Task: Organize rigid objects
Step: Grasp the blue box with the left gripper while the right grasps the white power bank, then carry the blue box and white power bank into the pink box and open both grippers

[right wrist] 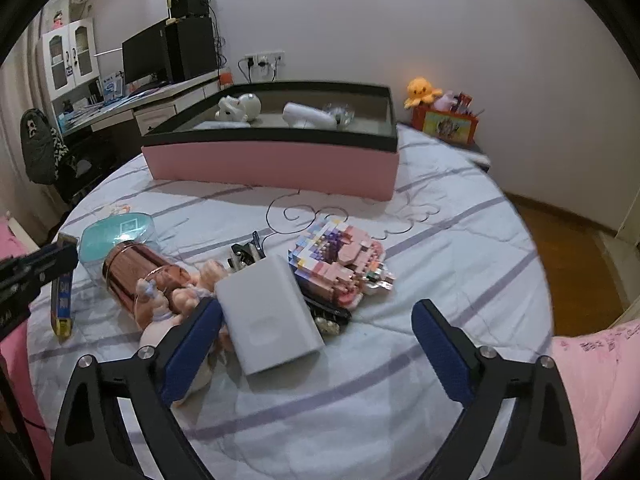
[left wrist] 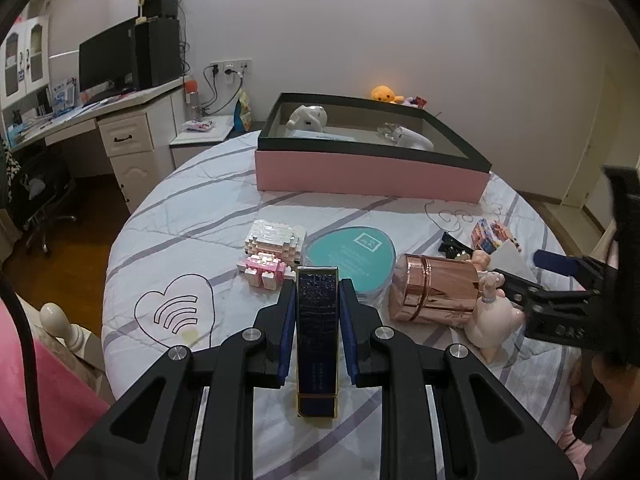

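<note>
My left gripper point(left wrist: 317, 292) is shut on a long dark blue box with gold trim point(left wrist: 317, 332), held just above the bed; the box also shows in the right wrist view point(right wrist: 62, 292). My right gripper point(right wrist: 316, 320) is open and empty, its left finger beside a white rectangular box point(right wrist: 270, 312) lying on the bed. Around it lie a rose-gold cylinder point(right wrist: 136, 272), a pink figurine point(right wrist: 168, 312), a pink brick model point(right wrist: 344, 264) and a teal round tin point(right wrist: 116, 232). The pink storage box with a black rim point(left wrist: 368, 172) stands at the far side.
The storage box holds a white figure point(left wrist: 308, 118) and a white bottle-like item point(left wrist: 412, 138). A white and pink brick model point(left wrist: 272, 248) lies left of the teal tin point(left wrist: 352, 256). A black clip point(right wrist: 246, 254) lies behind the white box. A desk point(left wrist: 120, 112) stands far left.
</note>
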### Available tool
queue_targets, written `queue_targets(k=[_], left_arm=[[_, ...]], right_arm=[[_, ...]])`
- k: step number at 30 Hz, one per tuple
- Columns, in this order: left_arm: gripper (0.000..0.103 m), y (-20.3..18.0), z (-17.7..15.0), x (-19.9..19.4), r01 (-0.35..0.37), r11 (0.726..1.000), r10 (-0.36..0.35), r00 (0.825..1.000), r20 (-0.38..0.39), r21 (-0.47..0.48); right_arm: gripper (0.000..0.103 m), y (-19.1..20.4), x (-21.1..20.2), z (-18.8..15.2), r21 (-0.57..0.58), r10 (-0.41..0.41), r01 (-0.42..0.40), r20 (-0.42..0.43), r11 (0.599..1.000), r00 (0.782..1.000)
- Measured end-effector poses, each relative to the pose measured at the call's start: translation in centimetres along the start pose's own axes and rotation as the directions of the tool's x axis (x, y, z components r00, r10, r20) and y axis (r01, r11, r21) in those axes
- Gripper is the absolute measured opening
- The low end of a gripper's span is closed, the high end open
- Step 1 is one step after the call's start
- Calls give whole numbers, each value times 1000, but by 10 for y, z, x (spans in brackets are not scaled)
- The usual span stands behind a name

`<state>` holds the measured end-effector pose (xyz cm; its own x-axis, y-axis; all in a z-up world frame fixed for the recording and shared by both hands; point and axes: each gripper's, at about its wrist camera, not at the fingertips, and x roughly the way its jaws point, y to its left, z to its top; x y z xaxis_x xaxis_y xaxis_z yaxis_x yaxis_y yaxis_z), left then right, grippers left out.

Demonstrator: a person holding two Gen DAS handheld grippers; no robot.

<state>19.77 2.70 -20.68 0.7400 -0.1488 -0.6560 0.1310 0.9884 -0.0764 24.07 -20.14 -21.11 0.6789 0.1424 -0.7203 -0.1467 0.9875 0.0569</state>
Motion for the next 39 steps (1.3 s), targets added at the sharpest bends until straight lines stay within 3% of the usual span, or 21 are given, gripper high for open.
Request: queue_targets(k=[2,4,7,12,26,28,39], left_arm=[[21,-1,0,-1,-1,1000,1,1000,0,5],[21,-2,0,-2,1,1000,-1,1000,-4,6],[21,-5,0,-4,8,1000,-8,1000,-5,12],[21,-13,2,-8,15,999,-15,1000,-3,41],[21,-19,4,-7,17,998,-16,1000,-17,58],[21,-19,3,-7,17,998,-16,1000,-18,59],[21,-25,4,-4,11,997,-9,1000,-26,79]], right_arm=[[89,0,8,1,7,16,-15,-32,1000,999],[73,0,14,1,21,46,-45,-56,999,997],[59,1,13,0,10,30,-29,-58,1000,998],[45,5,5,-6,-1,33,-33,-38,999,999],[44,17,-15,-7,-40,11,-10,26,999,1000],[29,18,-11,-8,-36,41,-41,6,999,999],[28,23,2,-2,-38,53,-53,-15,998,998]])
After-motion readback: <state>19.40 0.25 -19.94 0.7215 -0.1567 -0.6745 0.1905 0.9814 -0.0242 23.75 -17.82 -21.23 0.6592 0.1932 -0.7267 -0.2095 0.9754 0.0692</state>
